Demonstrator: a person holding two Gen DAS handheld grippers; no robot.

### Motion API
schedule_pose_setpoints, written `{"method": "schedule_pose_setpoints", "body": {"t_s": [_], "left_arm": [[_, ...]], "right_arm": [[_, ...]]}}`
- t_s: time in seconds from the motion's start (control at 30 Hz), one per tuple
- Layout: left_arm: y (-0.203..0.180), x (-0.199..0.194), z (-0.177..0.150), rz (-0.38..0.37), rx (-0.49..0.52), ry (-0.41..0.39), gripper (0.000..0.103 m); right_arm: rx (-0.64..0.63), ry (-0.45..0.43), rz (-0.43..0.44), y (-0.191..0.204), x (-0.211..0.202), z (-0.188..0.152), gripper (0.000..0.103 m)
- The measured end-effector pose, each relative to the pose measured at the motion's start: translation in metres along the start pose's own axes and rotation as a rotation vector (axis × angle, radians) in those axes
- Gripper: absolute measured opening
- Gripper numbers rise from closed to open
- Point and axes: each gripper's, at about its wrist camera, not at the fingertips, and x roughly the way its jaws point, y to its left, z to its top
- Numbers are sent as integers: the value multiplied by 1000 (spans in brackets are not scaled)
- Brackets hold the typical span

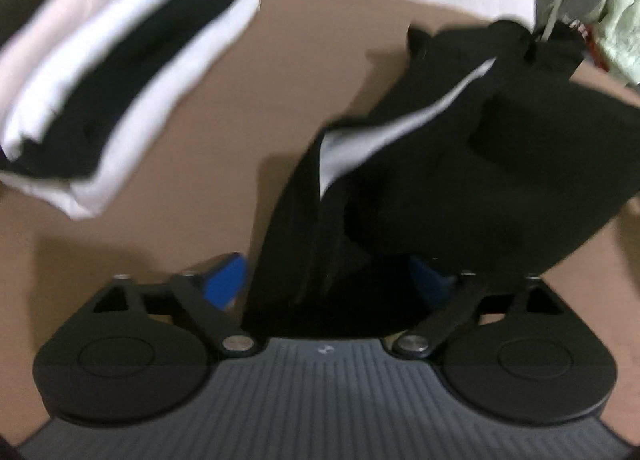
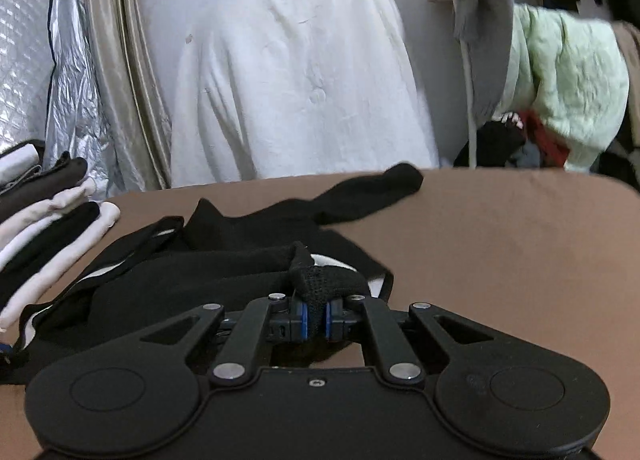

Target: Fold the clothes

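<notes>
The right gripper [image 2: 316, 322] pinched a fold of the black knit garment with a pale lining [image 2: 224, 272], which lay rumpled on the brown table [image 2: 500, 244]. The left gripper [image 1: 332, 284] stood wide open, the cloth loose between its blue pads [image 1: 224, 280]. A stack of folded black and white clothes [image 1: 116, 100] sat leftward.

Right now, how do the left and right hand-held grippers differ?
The left hand-held gripper is open, with the black garment lying loose between its fingers; the right hand-held gripper is shut on a bunched fold of it. Both work over the brown table.
</notes>
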Motion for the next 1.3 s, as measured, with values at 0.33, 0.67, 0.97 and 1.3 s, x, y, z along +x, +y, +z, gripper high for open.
{"method": "schedule_pose_setpoints", "body": {"t_s": [0.33,0.67,0.97,1.3], "left_arm": [[2,-44,47,117,51,-219,6],[25,-46,106,285,-22,-485,7],[12,-25,69,220,84,-262,39],[-55,-40,-2,-112,308,-277,66]], "right_arm": [[-72,16,79,-7,7,15,8],[-66,-1,-22,34,65,61,17],[146,157,-102,18,81,5,59],[215,227,135,32,55,-44,59]]}}
